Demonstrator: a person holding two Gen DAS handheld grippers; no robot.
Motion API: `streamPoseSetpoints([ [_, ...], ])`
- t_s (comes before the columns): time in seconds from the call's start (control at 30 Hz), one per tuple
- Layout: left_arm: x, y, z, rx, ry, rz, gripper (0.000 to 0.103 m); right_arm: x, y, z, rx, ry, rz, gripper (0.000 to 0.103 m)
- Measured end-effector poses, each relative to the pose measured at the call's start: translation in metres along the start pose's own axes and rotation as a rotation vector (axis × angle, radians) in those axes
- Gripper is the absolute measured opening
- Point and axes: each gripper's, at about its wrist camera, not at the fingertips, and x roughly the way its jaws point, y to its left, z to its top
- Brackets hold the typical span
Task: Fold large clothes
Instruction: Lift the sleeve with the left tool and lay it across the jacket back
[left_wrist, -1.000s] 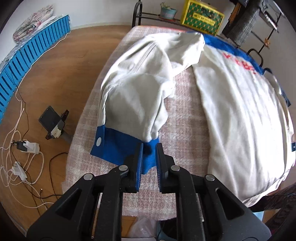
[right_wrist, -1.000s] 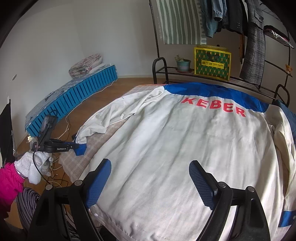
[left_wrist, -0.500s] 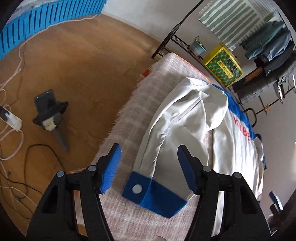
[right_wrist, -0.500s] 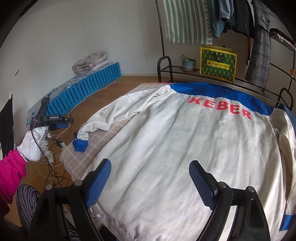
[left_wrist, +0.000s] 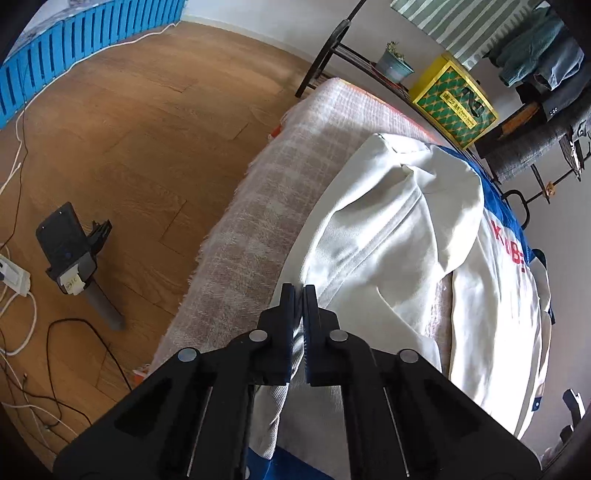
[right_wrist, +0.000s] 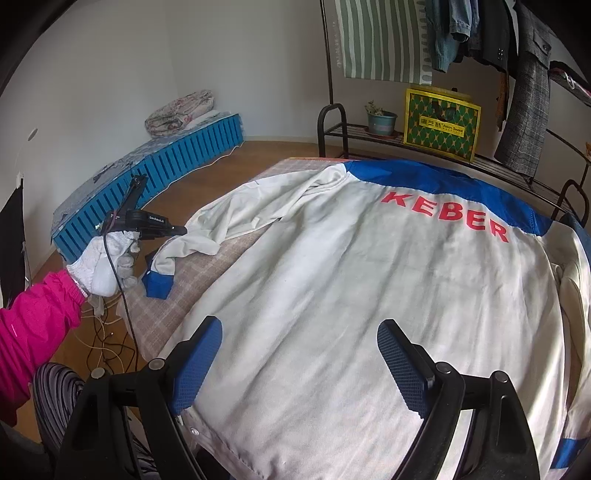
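A large white jacket with a blue yoke and red "KEBER" lettering lies back-up on a checked blanket over a table. Its left sleeve lies bunched along the table's left side, ending in a blue cuff. My left gripper is shut on the white sleeve a little above the cuff; it also shows in the right wrist view, pinching the sleeve. My right gripper is open and empty, hovering over the jacket's lower back near the hem.
A wooden floor with cables and a black device lies left of the table. A blue slatted mattress stands by the wall. A black rack behind the table holds a yellow-green box and a plant pot; clothes hang above.
My left gripper let go of the blue cuff, opened, moved up the sleeve and has now shut on the white fabric above the cuff. The right gripper has stayed open over the jacket.
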Motion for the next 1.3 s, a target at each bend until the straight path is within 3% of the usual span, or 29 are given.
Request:
streamPoseSetpoints([
  [0.07,-0.016,-0.001,0.005,-0.008,-0.052,-0.011,0.001,0.006,-0.003,0.008,-0.015,0.023,0.010,0.084],
  [0.13,-0.037,-0.004,0.011,0.003,-0.112,-0.010,0.001,0.013,-0.011,0.020,-0.007,0.062,0.039,0.070],
  [0.3,-0.101,-0.026,0.029,0.068,-0.257,-0.023,0.000,0.045,-0.046,0.063,0.113,0.108,0.098,0.046],
  [0.43,-0.137,-0.057,0.032,0.156,-0.329,-0.031,0.000,0.101,-0.068,0.104,0.245,0.144,0.183,0.030],
  [0.53,-0.150,-0.076,0.028,0.199,-0.339,-0.055,0.000,0.150,-0.069,0.134,0.271,0.146,0.174,0.022],
  [0.7,-0.165,-0.113,0.002,0.312,-0.342,-0.098,0.000,0.221,-0.072,0.164,0.350,0.176,0.201,0.024],
  [0.8,-0.167,-0.142,-0.023,0.393,-0.331,-0.125,0.000,0.248,-0.076,0.164,0.407,0.191,0.207,0.025],
  [1.0,-0.161,-0.180,-0.060,0.440,-0.258,-0.223,0.000,0.298,-0.073,0.153,0.480,0.228,0.262,0.025],
  [1.1,-0.156,-0.201,-0.078,0.492,-0.225,-0.233,0.000,0.290,-0.078,0.148,0.475,0.210,0.253,0.025],
  [1.17,-0.154,-0.213,-0.093,0.531,-0.203,-0.248,0.000,0.273,-0.094,0.149,0.485,0.177,0.263,0.030],
  [1.3,-0.141,-0.243,-0.131,0.634,-0.140,-0.259,0.000,0.236,-0.139,0.167,0.583,0.046,0.294,0.041],
])
